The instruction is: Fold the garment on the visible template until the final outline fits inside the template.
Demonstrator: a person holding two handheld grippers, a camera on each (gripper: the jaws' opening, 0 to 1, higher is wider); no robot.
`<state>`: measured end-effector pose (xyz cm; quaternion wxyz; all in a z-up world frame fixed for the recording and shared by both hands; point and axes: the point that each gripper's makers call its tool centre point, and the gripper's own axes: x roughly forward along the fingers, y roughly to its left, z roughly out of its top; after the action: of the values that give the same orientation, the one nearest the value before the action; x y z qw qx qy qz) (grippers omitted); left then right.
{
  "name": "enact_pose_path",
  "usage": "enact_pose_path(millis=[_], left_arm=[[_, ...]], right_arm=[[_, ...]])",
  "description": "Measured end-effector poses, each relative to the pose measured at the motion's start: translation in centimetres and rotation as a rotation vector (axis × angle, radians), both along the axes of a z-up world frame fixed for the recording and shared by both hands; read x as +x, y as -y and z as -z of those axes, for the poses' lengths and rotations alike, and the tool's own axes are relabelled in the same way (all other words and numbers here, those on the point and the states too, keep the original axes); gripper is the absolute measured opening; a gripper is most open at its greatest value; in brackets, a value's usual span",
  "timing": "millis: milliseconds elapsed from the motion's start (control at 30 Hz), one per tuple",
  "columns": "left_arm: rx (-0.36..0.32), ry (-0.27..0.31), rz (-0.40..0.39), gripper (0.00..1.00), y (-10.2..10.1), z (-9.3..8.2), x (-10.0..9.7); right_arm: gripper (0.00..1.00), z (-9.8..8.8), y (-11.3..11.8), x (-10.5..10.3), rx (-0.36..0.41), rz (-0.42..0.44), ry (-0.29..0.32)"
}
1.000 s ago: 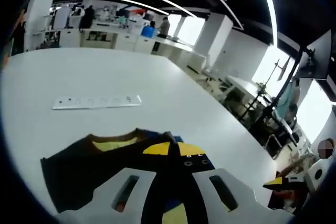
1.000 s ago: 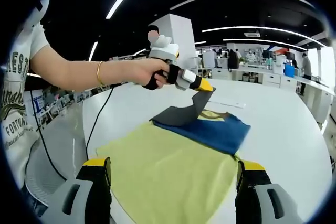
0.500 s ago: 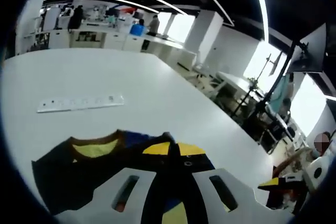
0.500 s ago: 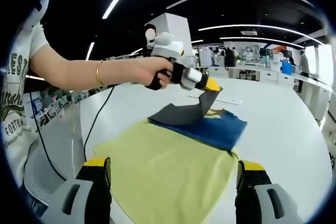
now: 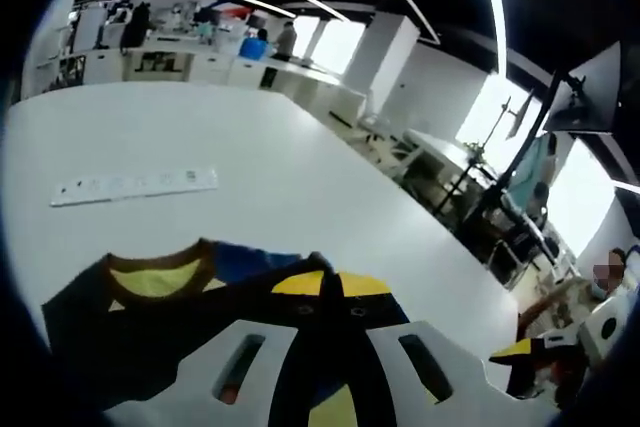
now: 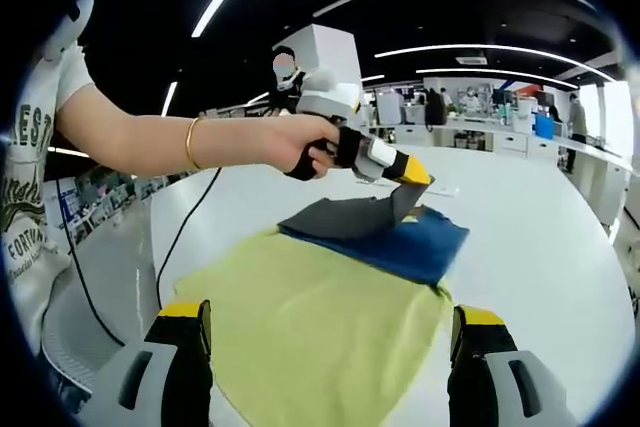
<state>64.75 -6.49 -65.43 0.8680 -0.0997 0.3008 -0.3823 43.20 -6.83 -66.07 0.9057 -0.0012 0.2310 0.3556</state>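
Note:
A dark blue garment (image 6: 408, 246) with a yellow-lined collar (image 5: 156, 278) lies on the far part of a yellow-green template sheet (image 6: 310, 317) on the white table (image 6: 545, 247). My left gripper (image 6: 412, 177), held in a person's hand (image 6: 312, 147), is shut on a grey-backed flap (image 6: 350, 215) of the garment and lifts it over the blue cloth. In the left gripper view its yellow-tipped jaws (image 5: 322, 283) pinch dark cloth. My right gripper (image 6: 330, 312) hovers at the sheet's near edge, open, with nothing between its jaws.
A white power strip (image 5: 135, 185) lies on the table (image 5: 270, 167) beyond the garment. A black cable (image 6: 185, 237) trails from the left gripper off the table's left edge. The person's arm (image 6: 150, 142) reaches in from the left. Desks and people stand far behind.
The left gripper has carried the held flap rightward and slightly lower across the garment. The right gripper has stayed still and open.

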Motion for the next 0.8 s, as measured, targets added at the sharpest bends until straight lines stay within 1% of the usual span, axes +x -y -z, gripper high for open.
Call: enact_pose_path(millis=[67, 200, 267, 300, 333, 400, 433, 567, 700, 767, 800], left_arm=[[-0.001, -0.017, -0.006, 0.00, 0.3, 0.6, 0.2], [0.019, -0.020, 0.002, 0.00, 0.7, 1.5, 0.2], [0.029, -0.044, 0.002, 0.00, 0.7, 2.4, 0.2], [0.031, -0.046, -0.001, 0.00, 0.8, 2.8, 0.3], [0.026, -0.062, -0.007, 0.00, 0.9, 3.0, 0.3], [-0.018, -0.105, -0.021, 0.01, 1.3, 3.4, 0.2], [-0.026, -0.110, -0.029, 0.01, 1.3, 3.5, 0.3], [-0.028, -0.100, -0.012, 0.04, 1.8, 3.9, 0.3], [-0.040, -0.081, 0.014, 0.18, 2.2, 3.9, -0.1], [-0.044, -0.067, 0.035, 0.20, 2.2, 3.8, -0.4], [-0.044, -0.054, 0.045, 0.24, 2.2, 3.7, -0.5]], right_arm=[[0.99, 0.1, 0.0, 0.1, 0.000, 0.000, -0.003], [0.99, 0.2, 0.0, 0.2, 0.001, -0.002, -0.004], [0.99, 0.2, 0.0, 0.3, 0.002, -0.002, -0.004], [0.99, 0.2, 0.0, 0.3, 0.002, -0.002, -0.004], [0.99, 0.2, 0.0, 0.3, -0.002, -0.002, -0.004], [0.99, 0.3, 0.1, 0.4, -0.008, -0.003, -0.005], [0.99, 0.3, 0.1, 0.4, -0.010, -0.003, -0.005], [0.99, 0.3, 0.3, 0.5, -0.008, 0.001, -0.004], [0.99, 0.3, 0.7, 0.4, -0.007, 0.011, -0.002], [0.99, 0.3, 0.7, 0.3, -0.008, 0.013, -0.004], [0.99, 0.4, 0.7, 0.2, -0.008, 0.013, -0.006]])
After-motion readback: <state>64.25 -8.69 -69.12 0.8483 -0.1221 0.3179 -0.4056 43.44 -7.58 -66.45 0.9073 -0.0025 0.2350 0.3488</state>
